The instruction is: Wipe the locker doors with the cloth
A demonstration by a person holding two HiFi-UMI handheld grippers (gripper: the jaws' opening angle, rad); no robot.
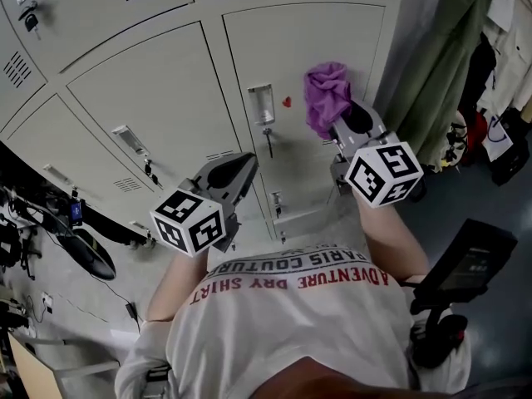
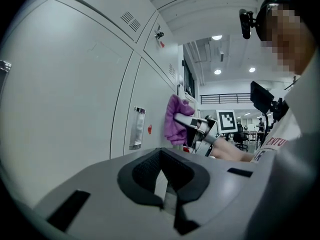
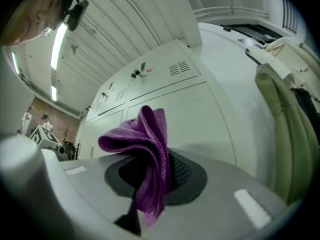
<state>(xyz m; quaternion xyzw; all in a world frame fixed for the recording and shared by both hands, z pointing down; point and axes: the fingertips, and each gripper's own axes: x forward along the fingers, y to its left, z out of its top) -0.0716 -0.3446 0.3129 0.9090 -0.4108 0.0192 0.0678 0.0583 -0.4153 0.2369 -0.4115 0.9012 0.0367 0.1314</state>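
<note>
A crumpled purple cloth is clamped in my right gripper, which is shut on it. The cloth is held up at the right-hand locker door, to the right of a small red heart sticker; in the left gripper view the cloth looks pressed to the door face. In the right gripper view the cloth stands up from between the jaws of that gripper. My left gripper hangs lower and to the left, shut and holding nothing, pointing at the lockers.
The door carries a label holder and a key handle. Coats hang just right of the lockers. Dark bags and cables lie on the floor at the left. A black device juts out by the person's right hip.
</note>
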